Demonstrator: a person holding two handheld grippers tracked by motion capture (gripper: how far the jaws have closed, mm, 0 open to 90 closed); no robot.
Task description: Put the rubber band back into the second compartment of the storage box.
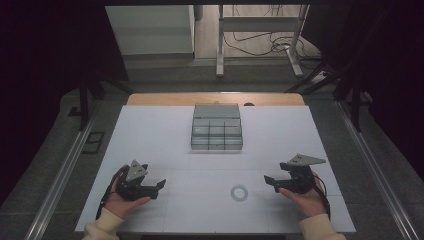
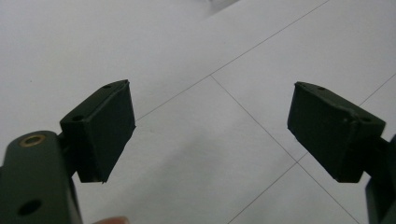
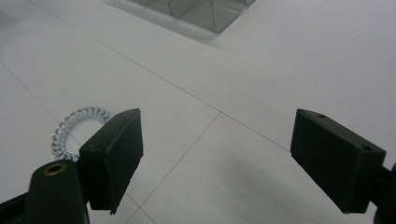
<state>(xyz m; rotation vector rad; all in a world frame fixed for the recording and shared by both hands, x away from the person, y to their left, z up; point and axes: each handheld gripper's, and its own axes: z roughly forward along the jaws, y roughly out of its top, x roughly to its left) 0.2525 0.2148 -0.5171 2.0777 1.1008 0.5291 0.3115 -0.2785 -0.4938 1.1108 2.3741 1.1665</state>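
Care suits the spread right claw (image 1: 269,180): it should straddle the coiled hair tie (image 1: 239,192) (lying flat on the bench (image 1: 150,135)) squarely before closing.

**Clear organiser set at far side of white surface**

A clear compartmented organiser (image 1: 217,127) is seen near the far edge of the white surface (image 1: 165,145). Beyond it, a metal-legged stand (image 1: 260,37) and loose cables (image 1: 260,45) are seen on the floor.

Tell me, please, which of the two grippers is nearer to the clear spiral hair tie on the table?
The right gripper: the spiral hair tie lies just beyond its open jaws, while the left gripper sits farther off across the white table.
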